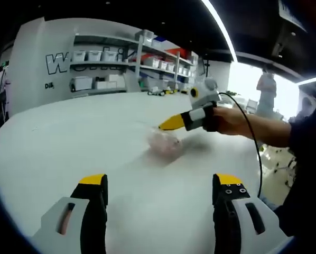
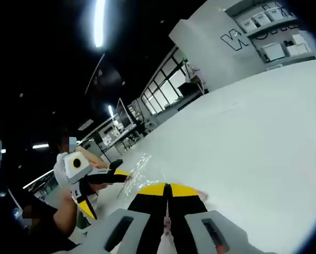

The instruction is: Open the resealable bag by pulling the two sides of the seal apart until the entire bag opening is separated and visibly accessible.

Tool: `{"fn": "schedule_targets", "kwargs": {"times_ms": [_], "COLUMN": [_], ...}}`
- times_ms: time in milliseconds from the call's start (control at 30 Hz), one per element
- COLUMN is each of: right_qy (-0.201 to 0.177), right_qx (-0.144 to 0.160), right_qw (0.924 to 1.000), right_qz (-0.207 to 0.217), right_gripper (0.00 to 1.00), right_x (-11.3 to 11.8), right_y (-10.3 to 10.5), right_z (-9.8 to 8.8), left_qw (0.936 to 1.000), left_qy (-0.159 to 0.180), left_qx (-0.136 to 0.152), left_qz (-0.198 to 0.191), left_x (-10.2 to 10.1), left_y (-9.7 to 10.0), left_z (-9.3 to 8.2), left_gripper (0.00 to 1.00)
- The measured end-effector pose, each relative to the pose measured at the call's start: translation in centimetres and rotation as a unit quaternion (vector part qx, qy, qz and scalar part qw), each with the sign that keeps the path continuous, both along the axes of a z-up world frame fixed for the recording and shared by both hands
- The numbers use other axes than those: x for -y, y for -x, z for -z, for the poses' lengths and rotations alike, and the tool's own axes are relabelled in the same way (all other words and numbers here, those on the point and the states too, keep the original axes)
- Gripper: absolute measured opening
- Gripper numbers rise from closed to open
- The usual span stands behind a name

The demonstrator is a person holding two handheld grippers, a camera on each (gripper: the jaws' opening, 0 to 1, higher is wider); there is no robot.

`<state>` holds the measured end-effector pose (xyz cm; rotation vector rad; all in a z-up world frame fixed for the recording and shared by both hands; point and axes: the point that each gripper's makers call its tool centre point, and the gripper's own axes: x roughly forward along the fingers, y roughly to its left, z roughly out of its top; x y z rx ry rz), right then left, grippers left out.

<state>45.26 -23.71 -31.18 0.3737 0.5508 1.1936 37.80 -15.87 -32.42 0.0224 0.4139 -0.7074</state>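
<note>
Right gripper (image 2: pixel 166 194) jaws pressed together, pinching bag (image 2: pixel 139 177); left gripper (image 1: pixel 160 190) spread, short of bag. Next: grip opposite seal side.

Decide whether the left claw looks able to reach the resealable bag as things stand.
Probably yes: the left claw is open, with bare white table between it and the resealable bag; the right claw sits at the bag's far side, off that path.
</note>
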Motion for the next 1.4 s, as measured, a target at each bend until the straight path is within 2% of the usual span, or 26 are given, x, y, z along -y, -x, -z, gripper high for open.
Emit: {"fn": "schedule_targets", "kwargs": {"times_ms": [133, 433, 567, 700, 800, 867, 1033, 1100, 1400], "right_qy": [-0.003, -0.017, -0.017, -0.03, -0.037, -0.04, -0.05, -0.052, -0.057], "right_qx": [-0.002, -0.021, -0.021, -0.035, -0.041, -0.045, -0.06, -0.063, -0.076], "right_qw": [1.0, 0.9996, 0.9996, 0.9989, 0.9985, 0.9982, 0.9969, 0.9966, 0.9954], "right_qz": [0.0, 0.0, -0.002, -0.004, -0.003, -0.004, -0.005, -0.005, -0.012], "right_gripper": [0.0, 0.0, 0.0, 0.0, 0.0, 0.0, 0.0, 0.0, 0.0], "right_x": [0.0, 0.0, -0.1, -0.3, -0.2, -0.3, -0.4, -0.5, -0.4], "right_y": [0.2, 0.9, 1.3, 1.7, 1.8, 2.0, 2.5, 2.6, 2.9], "right_z": [-0.1, -0.1, -0.1, -0.2, -0.3, -0.3, -0.1, 0.0, 0.3], "left_qw": [1.0, 0.9989, 0.9983, 0.9976, 0.9972, 0.9967, 0.9956, 0.995, 0.9924], "left_qy": [0.005, 0.02, 0.017, 0.022, 0.012, 0.005, 0.019, 0.014, 0.015], "left_qx": [0.005, 0.036, 0.044, 0.054, 0.055, 0.06, 0.069, 0.076, 0.098], "left_qz": [0.005, 0.023, 0.034, 0.038, 0.049, 0.054, 0.06, 0.063, 0.073], "left_x": [0.5, 2.4, 3.2, 3.8, 4.5, 4.8, 5.5, 5.9, 6.3], "left_y": [-0.8, -3.0, -3.7, -4.7, -5.0, -5.1, -5.7, -5.9, -5.8], "left_z": [0.2, 0.0, 0.2, 0.1, 0.8, 0.9, 0.8, 0.9, 0.6], "left_gripper": [0.78, 0.74, 0.72, 0.7, 0.68, 0.66, 0.58, 0.56, 0.41]}}
